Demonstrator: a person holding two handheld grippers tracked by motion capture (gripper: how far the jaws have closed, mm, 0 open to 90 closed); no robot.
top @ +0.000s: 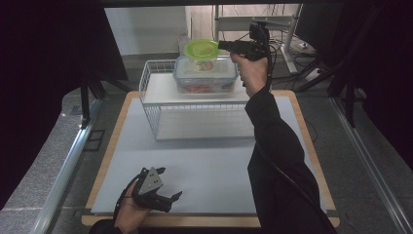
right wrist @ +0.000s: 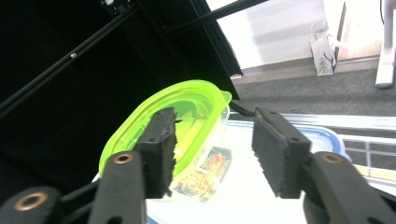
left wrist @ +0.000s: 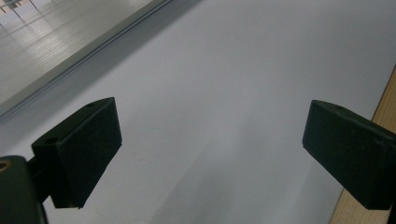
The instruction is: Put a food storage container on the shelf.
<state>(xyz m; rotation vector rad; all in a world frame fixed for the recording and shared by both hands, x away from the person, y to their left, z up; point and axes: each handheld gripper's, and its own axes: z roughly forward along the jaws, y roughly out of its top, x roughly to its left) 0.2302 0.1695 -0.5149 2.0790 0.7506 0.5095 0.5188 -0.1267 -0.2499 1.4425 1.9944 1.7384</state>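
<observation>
Person at a desk with a two-jaw tool in each hand. A white wire rack (top: 195, 105) stands at the desk's far edge, toward the middle; on its top shelf sits a clear lidded container (top: 206, 75), its long axis parallel to the far edge, and upon that lid a small green-lidded cup (top: 201, 52), upright with lid facing up. The right gripper (right wrist: 212, 149) is raised to the cup from the right, jaws parted on either side of the cup, not clenched; whether either pad touches cannot be told. The left gripper (top: 163, 187) rests released and empty near the desk's near edge, left of centre. Judged state: the cup is stacked; whether a grasp or a release is in hand cannot be told.
</observation>
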